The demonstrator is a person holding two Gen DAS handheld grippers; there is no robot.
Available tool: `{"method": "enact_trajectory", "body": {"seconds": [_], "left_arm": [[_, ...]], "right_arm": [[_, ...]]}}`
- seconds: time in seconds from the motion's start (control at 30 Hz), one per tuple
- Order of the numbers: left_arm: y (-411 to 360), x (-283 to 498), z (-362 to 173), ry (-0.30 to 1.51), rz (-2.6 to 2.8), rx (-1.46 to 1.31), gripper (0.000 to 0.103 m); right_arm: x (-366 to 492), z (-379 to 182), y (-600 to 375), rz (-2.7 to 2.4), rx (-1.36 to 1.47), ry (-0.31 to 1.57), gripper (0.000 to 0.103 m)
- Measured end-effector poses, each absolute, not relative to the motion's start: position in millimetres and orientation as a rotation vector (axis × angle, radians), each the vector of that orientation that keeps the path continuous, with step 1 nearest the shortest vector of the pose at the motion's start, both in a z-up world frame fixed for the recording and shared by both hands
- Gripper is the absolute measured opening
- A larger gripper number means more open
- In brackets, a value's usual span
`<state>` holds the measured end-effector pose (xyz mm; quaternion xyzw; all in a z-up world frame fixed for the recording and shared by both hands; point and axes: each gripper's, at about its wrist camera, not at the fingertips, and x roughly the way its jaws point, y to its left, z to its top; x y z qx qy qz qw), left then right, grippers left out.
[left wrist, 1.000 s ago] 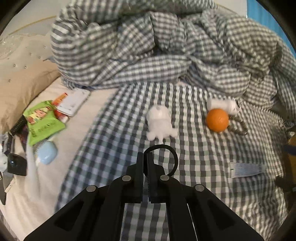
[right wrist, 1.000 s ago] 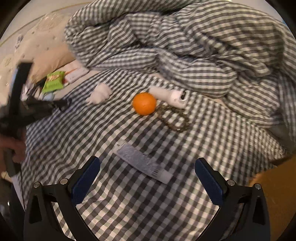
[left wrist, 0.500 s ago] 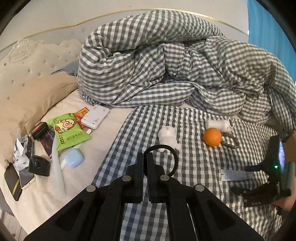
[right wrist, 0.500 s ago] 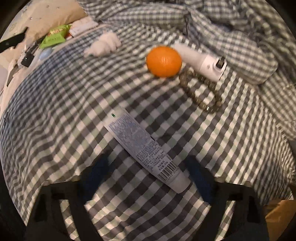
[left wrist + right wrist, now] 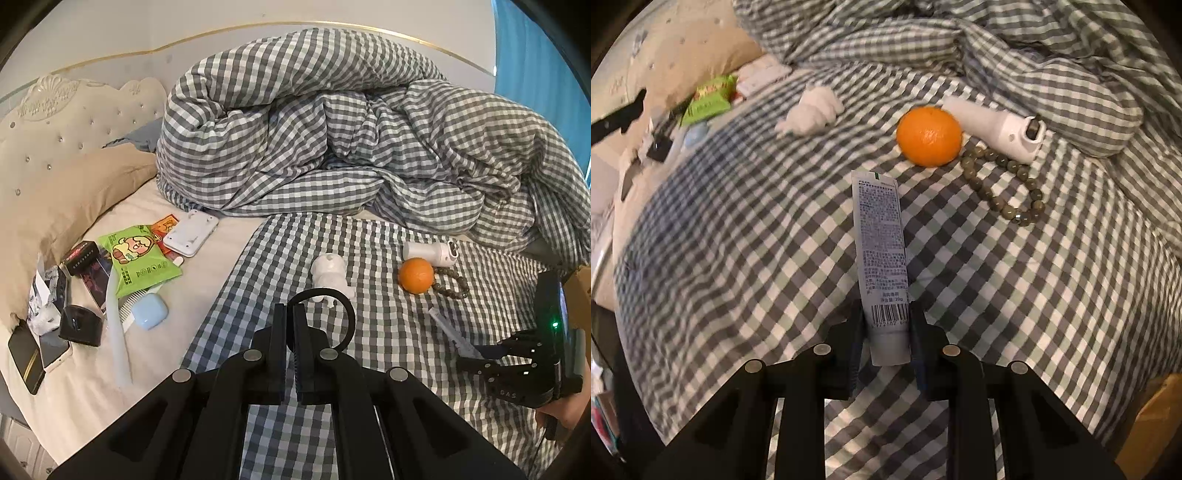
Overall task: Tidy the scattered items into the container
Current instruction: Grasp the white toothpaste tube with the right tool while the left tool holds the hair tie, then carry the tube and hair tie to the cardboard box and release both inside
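1. Orange: the landmark; it rests on the checked sheet of the bed, well clear of the bunched checked duvet behind it.
2. Tube: a grey-white printed tube lying nearer the camera than the orange, its crimped end toward the fruit and its barcoded cap end away from it.
3. Right tongs: the jaws are closing on the cap end of the tube, one pad at each side of it; the tube lies between them.
4. Left tongs: clenched, with a thin black ring caught between the pads, held above the sheet on the near-left of the orange.
5. White figurine: on the sheet to the left of the orange.
6. White cylinder device: just behind and to the right of the orange, touching it or nearly so.
7. Bead bracelet: on the sheet at the orange's right, near it.
8. Green snack packet: well to the left of the orange, on the cream sheet among phones, a comb and other small items.
9. Cardboard box: only a corner shows, far to the near-right of the orange.
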<state>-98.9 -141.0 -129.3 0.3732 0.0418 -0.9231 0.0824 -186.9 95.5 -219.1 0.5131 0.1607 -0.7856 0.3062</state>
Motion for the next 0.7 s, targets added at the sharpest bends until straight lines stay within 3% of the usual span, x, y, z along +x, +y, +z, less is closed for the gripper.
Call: {"method": "enact_trajectory", "body": {"seconds": [0.7], "left_arm": [[-51,-68,-46,0.123,-2.925,0.934,0.002]], "right_arm": [[-103,-58,212,-2.459,0.973,0.046,0.023]]}}
